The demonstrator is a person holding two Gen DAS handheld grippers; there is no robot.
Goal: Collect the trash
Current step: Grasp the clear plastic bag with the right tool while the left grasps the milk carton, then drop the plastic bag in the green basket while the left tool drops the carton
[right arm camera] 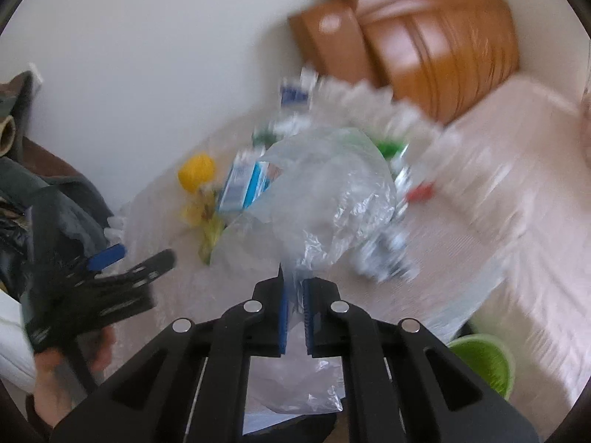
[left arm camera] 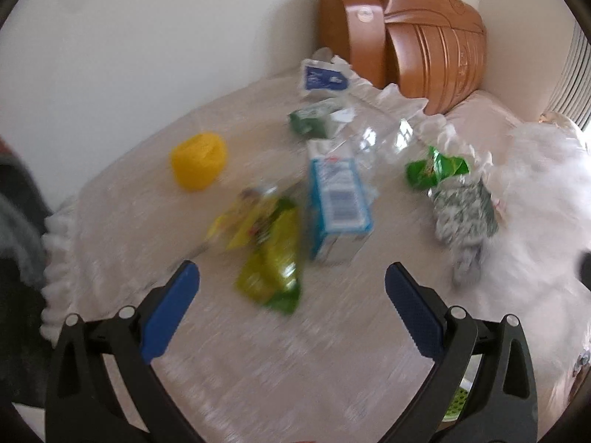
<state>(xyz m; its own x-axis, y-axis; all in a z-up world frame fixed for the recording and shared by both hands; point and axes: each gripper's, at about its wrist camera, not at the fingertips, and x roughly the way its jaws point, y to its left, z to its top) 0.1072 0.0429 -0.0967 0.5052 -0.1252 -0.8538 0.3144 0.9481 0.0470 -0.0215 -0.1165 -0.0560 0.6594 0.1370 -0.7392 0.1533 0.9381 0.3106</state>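
The right gripper [right arm camera: 294, 295] is pinching a clear plastic bag [right arm camera: 332, 199] between its blue pads, the jaws standing nearly closed with only the thin film between them, and the bag is billowing up and forward over the table while more of it is hanging down beneath the fingers. The left gripper [left arm camera: 291, 284] is standing wide open with nothing between its blue pads [left arm camera: 170, 313], hovering above the table's pale cloth [left arm camera: 258, 369]. Just ahead of it a yellow-green wrapper [left arm camera: 271, 258] is lying flat, and touching that wrapper's right side a blue and white carton [left arm camera: 338, 199] is lying on the cloth. Further out, a yellow cup-shaped piece [left arm camera: 198, 164] is sitting alone to the left, a green wrapper [left arm camera: 436, 170] and a crumpled green and white packet [left arm camera: 463, 210] are lying to the right, and a small green packet [left arm camera: 310, 122] and a blue-labelled clear package [left arm camera: 323, 77] are resting near the far edge. Behind them a brown wooden headboard [left arm camera: 424, 48] is leaning against the wall. In the right wrist view, a green bin [right arm camera: 487, 361] is showing below the table's edge; that whole view is blurred.
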